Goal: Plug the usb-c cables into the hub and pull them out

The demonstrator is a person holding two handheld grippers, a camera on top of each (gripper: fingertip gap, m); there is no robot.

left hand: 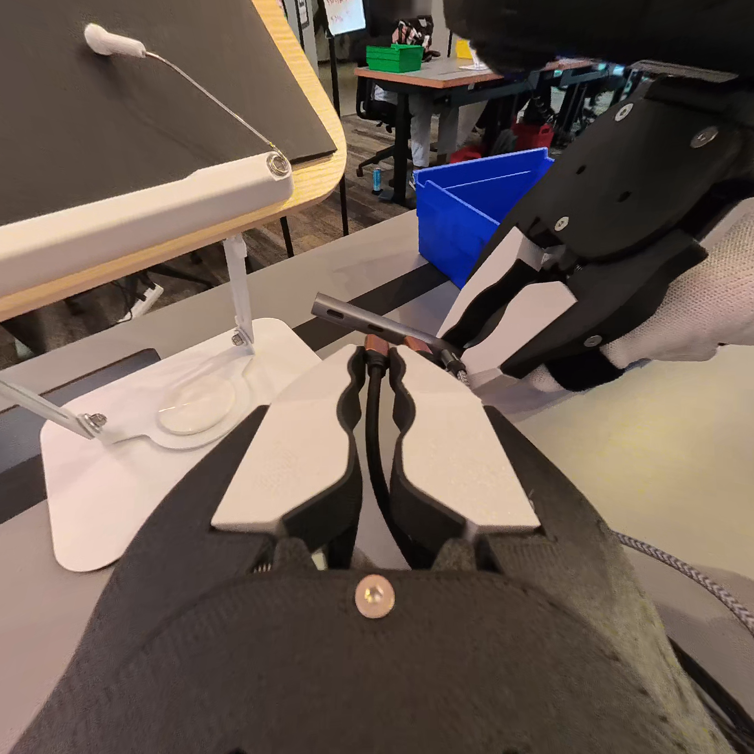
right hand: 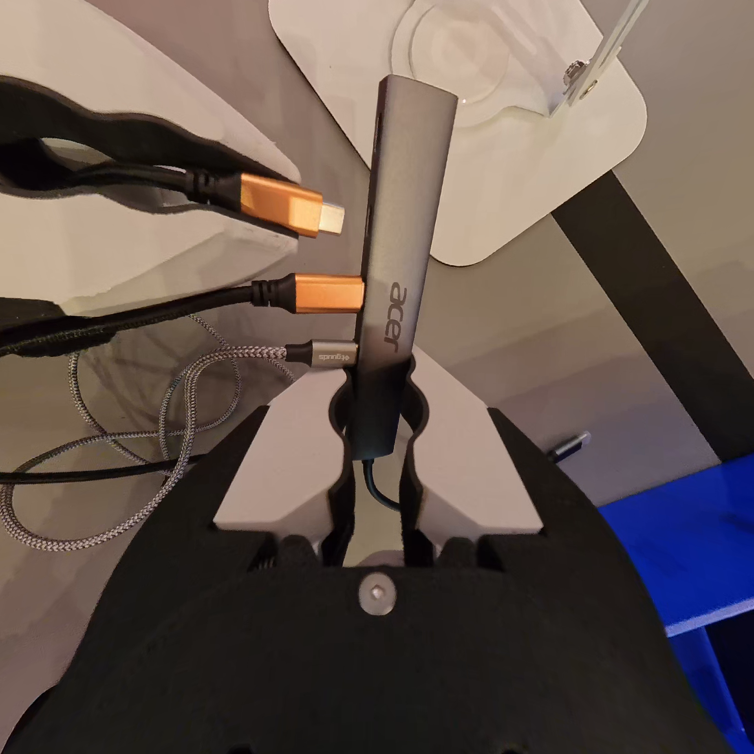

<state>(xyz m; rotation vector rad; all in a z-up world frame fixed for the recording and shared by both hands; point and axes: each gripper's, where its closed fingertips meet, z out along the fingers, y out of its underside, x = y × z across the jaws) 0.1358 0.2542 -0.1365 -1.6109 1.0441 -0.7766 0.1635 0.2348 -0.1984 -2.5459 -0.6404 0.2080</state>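
Observation:
The grey hub (right hand: 404, 212) stands upright in my right gripper (right hand: 379, 383), which is shut on its lower end. A copper-cased plug on a black cable (right hand: 328, 293) and a grey plug on a braided cable (right hand: 326, 353) sit in the hub's left side. My left gripper (right hand: 293, 208) is shut on a second copper plug (right hand: 281, 208), its metal tip a short gap from the hub's side, level with an empty port. In the left wrist view, my left gripper (left hand: 376, 353) holds that plug (left hand: 375, 344) just below the hub (left hand: 359, 322), with the right gripper (left hand: 459, 355) on the hub's right end.
A white stand base (right hand: 530, 163) lies just beyond the hub, and its tilted black board (left hand: 163, 102) overhangs on the left. A blue bin (left hand: 461, 212) stands at the table's far edge. Braided cable loops (right hand: 122, 428) lie on the table, and a loose plug (right hand: 571, 444) near the bin. My right fingertips sit around 7 cm from my left ones.

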